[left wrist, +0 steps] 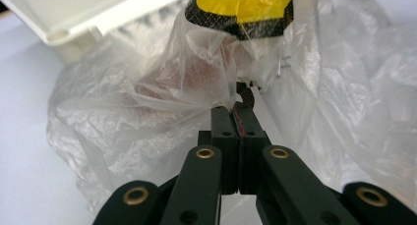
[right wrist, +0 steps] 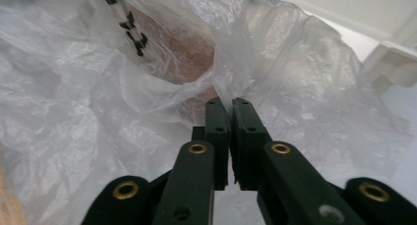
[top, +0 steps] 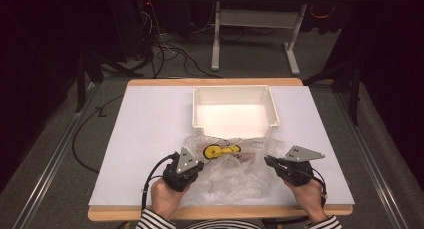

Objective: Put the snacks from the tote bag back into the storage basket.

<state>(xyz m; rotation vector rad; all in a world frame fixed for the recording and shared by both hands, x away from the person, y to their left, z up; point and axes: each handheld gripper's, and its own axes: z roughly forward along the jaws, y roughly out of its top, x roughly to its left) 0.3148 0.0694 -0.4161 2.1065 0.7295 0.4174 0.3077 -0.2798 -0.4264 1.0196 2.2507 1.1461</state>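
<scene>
Two grippers pinch one bag from opposite sides

Most of the near table (top: 150, 134) is taken up by a crumpled clear plastic bag (top: 235, 174), which is spread just in front of the white bin (top: 234, 91) and touches its near wall. Its long axis is laid across the table, from hand to hand. A yellow-and-black item (top: 220, 151) is seen through the film, toward the bin and nearer the left gripper (top: 192, 165). Both jaw pairs are closed on film: the left edge is pinched by the left gripper, the right edge by the right gripper (top: 270, 161). Pulling apart is judged the likely opening move.
</scene>
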